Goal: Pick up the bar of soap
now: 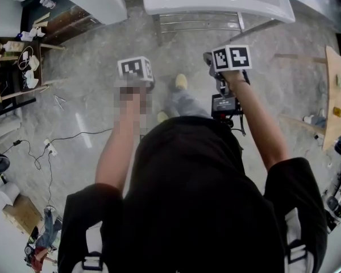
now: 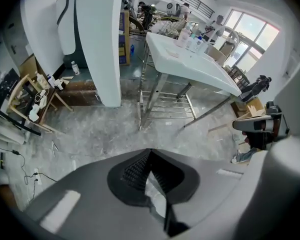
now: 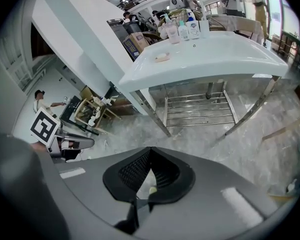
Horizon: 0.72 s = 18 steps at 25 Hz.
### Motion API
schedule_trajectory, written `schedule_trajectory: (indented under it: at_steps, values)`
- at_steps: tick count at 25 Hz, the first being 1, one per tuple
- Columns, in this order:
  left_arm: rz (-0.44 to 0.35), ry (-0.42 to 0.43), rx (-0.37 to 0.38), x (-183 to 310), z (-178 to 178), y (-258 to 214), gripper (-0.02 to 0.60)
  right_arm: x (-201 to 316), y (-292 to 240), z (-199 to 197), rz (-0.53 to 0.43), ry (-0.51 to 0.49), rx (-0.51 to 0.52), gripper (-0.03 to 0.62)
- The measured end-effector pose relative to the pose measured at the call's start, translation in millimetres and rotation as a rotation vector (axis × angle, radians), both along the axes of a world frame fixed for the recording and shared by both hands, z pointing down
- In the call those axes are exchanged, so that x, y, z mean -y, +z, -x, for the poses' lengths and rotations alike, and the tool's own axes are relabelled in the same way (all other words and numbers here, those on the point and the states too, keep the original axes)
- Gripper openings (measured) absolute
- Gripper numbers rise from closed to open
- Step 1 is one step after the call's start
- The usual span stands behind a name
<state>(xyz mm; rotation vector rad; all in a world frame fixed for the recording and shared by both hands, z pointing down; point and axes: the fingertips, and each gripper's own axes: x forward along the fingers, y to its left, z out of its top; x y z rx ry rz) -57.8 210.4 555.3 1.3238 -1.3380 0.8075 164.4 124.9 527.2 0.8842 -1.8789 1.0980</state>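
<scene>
Head view: we stand short of the white washbasin [image 1: 176, 1]; the soap does not show here.
Left gripper view: the left gripper [image 2: 149, 155] has its jaws pressed together with nothing between them, facing the basin's steel frame [image 2: 165, 101].
Right gripper view: the right gripper [image 3: 150, 154] is also closed and empty; the bar of soap [image 3: 162, 57] lies on the basin top, well apart.
Progress: we judge nothing done; approach, opening and grasp remain.

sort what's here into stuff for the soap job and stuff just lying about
For the job:
soap, on the sink
left tongs, shut, empty
right tongs, shut, empty

Lying about:
bottles at the sink's back
wooden stand on the floor
</scene>
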Motion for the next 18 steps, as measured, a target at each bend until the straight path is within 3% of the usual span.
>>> schedule_trajectory:
  at_steps: [18]
  values:
    - [0.007,-0.025,0.020,69.9,-32.9,-1.3,-0.002,60.8,15.1,-14.9,0.019,-0.034,-0.054,0.014]
